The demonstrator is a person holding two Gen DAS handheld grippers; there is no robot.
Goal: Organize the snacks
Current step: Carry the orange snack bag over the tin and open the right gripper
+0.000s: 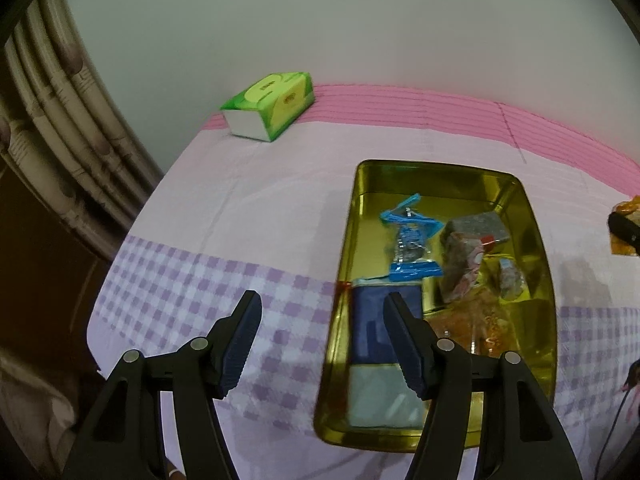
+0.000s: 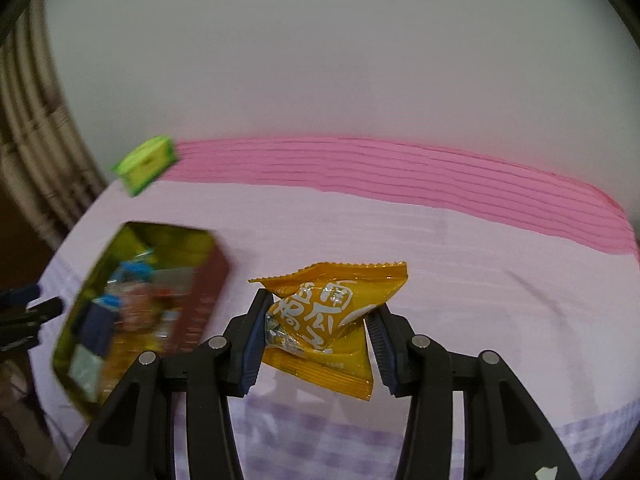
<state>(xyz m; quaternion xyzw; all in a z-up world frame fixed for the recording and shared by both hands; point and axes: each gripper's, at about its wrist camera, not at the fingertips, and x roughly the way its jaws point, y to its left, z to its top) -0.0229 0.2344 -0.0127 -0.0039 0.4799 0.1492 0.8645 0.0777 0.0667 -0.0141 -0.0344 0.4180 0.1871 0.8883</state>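
A gold tin tray (image 1: pixel 538 240) lies on the pink and lilac cloth and holds several snacks: a blue wrapped sweet (image 1: pixel 410 240), a grey-brown packet (image 1: pixel 468 248), a dark blue box (image 1: pixel 370 328) and orange packets. My left gripper (image 1: pixel 322 314) hangs open over the tray's left rim with nothing between its fingers. In the right wrist view my right gripper (image 2: pixel 318 316) is shut on an orange snack packet (image 2: pixel 332 312), lifted above the cloth, to the right of the blurred tray (image 2: pixel 192 316). The packet and right gripper tip also show at the left wrist view's right edge.
A green tissue box (image 1: pixel 272 104) stands at the back left of the table near the wall. A curtain (image 1: pixel 60 120) hangs at the left. The left gripper's tip (image 2: pixel 28 308) shows at the left edge of the right wrist view. A dark cable (image 1: pixel 618 412) trails at the lower right.
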